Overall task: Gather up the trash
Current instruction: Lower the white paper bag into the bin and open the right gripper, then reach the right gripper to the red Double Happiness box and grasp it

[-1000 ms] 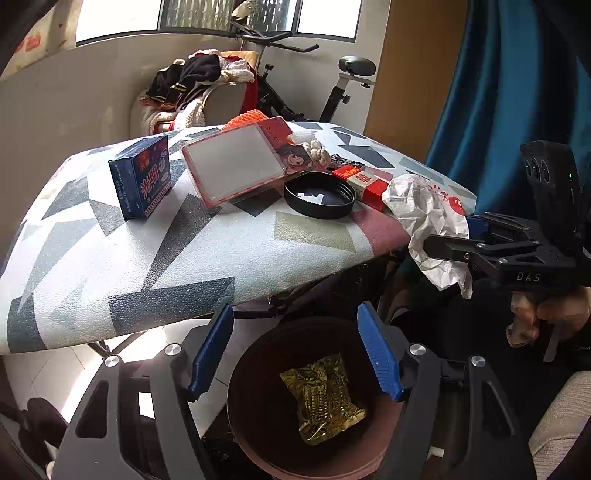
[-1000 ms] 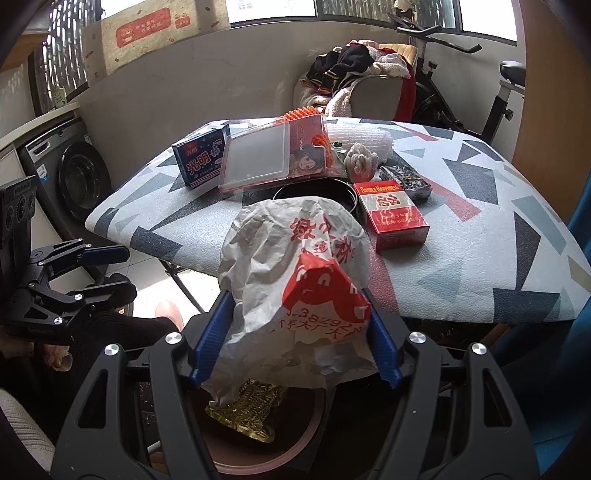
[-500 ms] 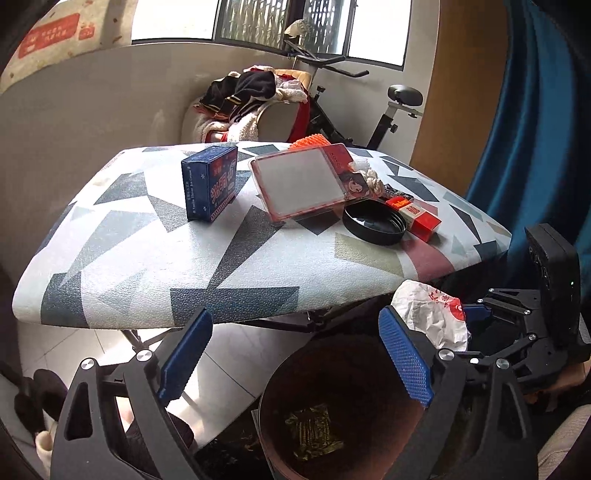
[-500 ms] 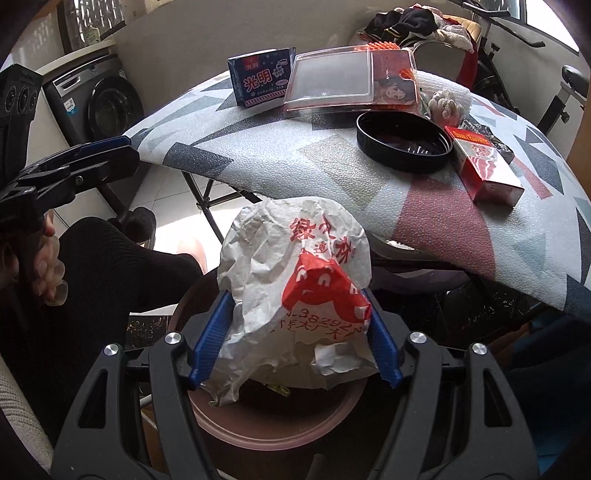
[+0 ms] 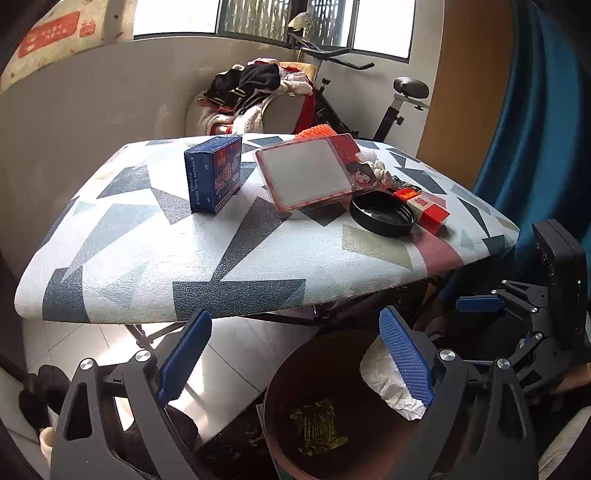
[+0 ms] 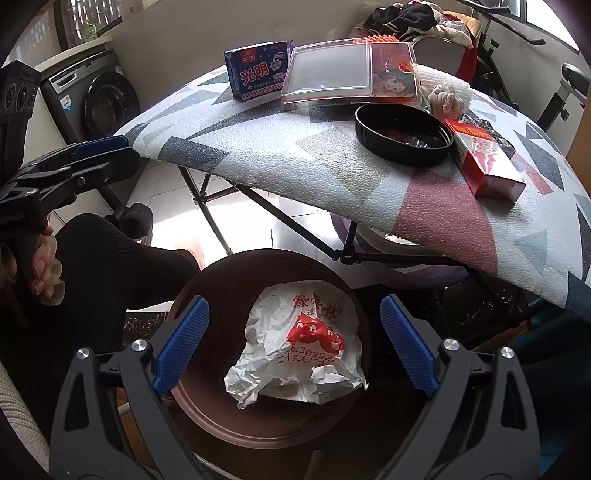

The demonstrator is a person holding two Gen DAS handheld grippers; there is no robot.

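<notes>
We see the crumpled wrapper (image 6: 295, 341) lying in the brown bin (image 6: 221, 280), below our right gripper's (image 6: 293, 345) opening fingers (image 6: 181, 345), untouched; that gripper tilts steeply down. Our left gripper (image 5: 295, 360) gapes empty.

Bright window (image 5: 177, 16) daylight, sharp focus, fisheye-bent dark edges.

Left gripper (image 5: 293, 360) and right gripper (image 6: 293, 343): black skeletal frames, ribbed blue pads, silver screws; person's black ribbed clothing.
</notes>
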